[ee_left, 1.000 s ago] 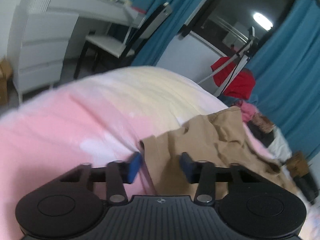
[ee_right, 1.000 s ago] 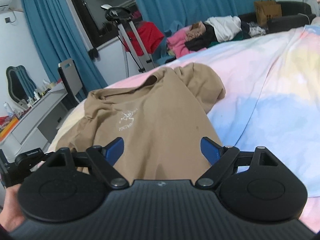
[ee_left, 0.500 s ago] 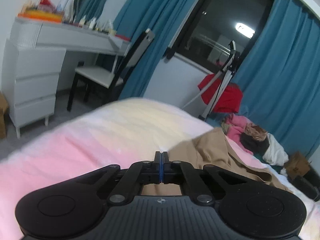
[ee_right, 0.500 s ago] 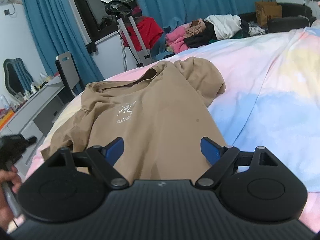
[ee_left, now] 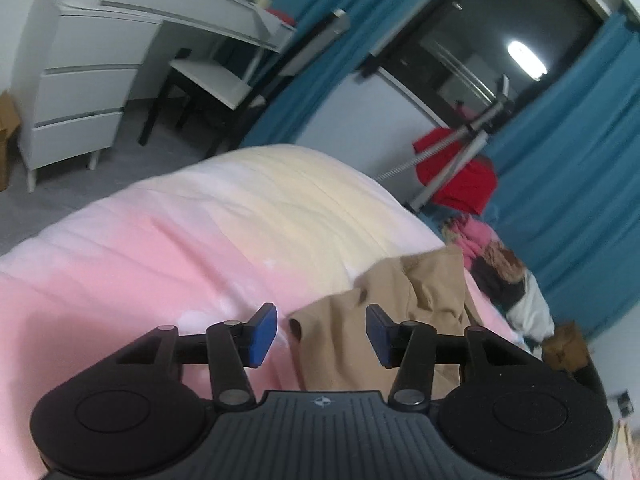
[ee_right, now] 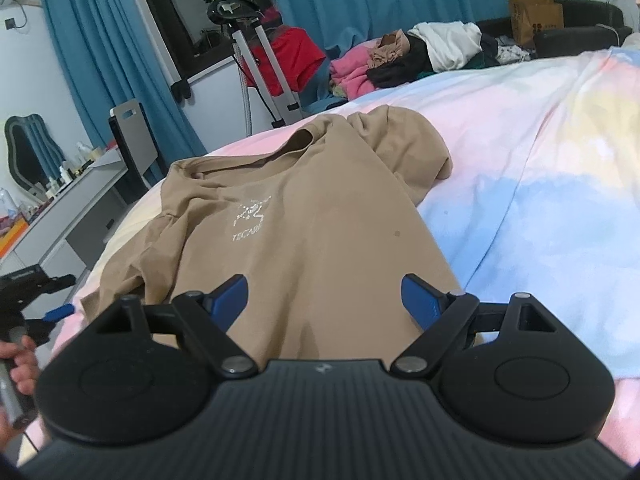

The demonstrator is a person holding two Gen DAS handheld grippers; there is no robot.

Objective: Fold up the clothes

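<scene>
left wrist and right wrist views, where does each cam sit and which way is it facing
Left wrist view: sits on the left gripper, angled down across the pink bedcover toward desk and window; its blue fingers are opening, tan t-shirt edge beyond them, ungripped.
Right wrist view: sits on the right gripper, facing along the t-shirt toward the curtains; its open fingers show, plus the person's hand holding the left gripper.
Shared: t-shirt, bedcover, red garment, clothes pile.
</scene>
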